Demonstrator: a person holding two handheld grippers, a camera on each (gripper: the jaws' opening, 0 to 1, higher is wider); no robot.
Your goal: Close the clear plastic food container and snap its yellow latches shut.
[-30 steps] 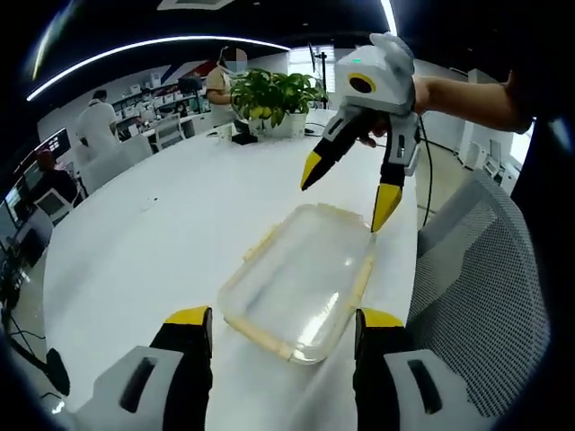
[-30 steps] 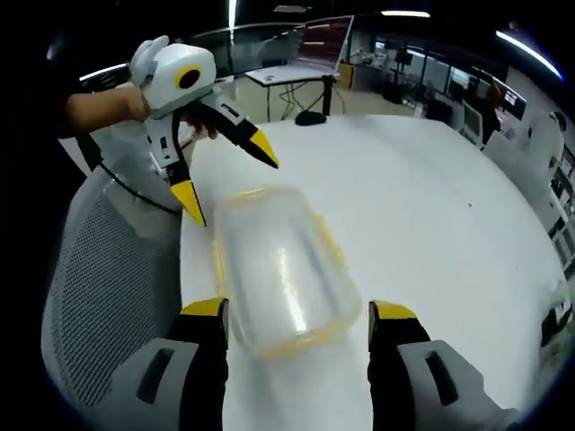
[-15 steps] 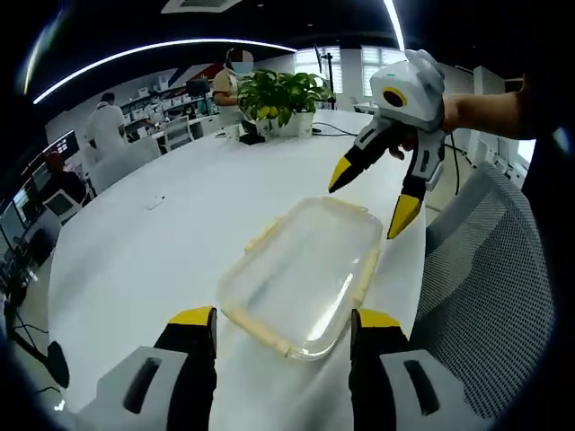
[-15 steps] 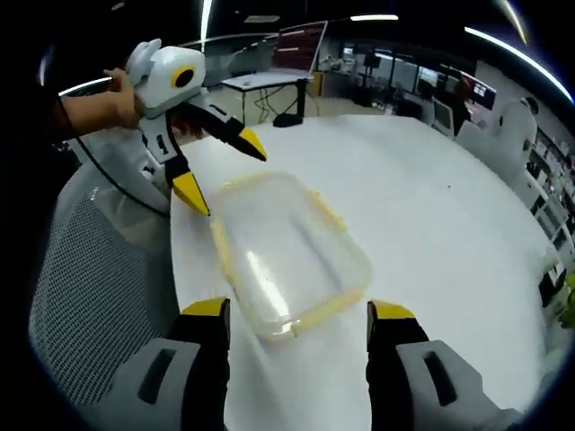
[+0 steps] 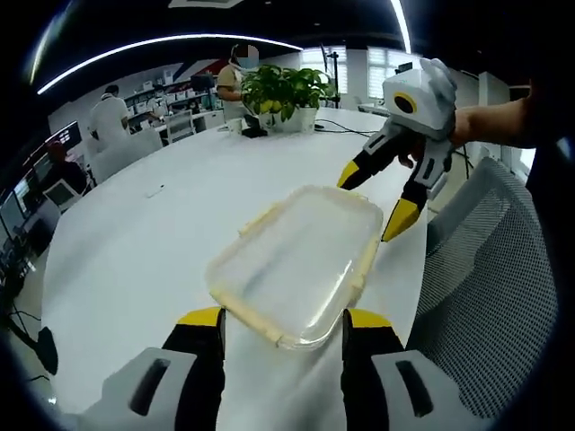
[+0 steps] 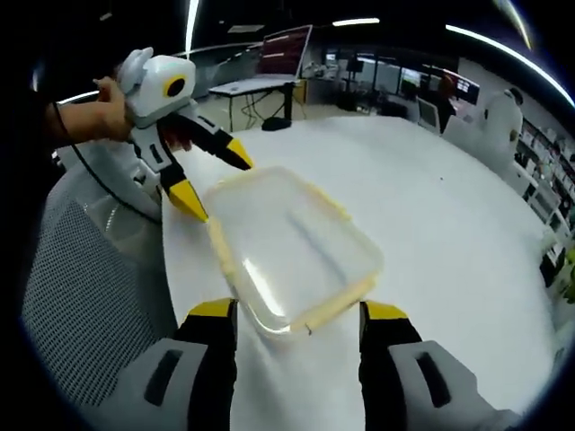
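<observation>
Seemingly lidded already but with latching left to do, the clear rectangular plastic food container with pale yellow latches point(image 5: 296, 265) lies between the left gripper point(image 5: 280, 325) and right gripper point(image 6: 298, 317), both spread apart, gripping nothing.

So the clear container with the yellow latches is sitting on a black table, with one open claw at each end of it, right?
Not quite: the table is white, not black, as the left gripper view shows. The rest holds: the clear container with yellow latches sits on it, with the open left claw at one end and the open right claw at the other.
</observation>
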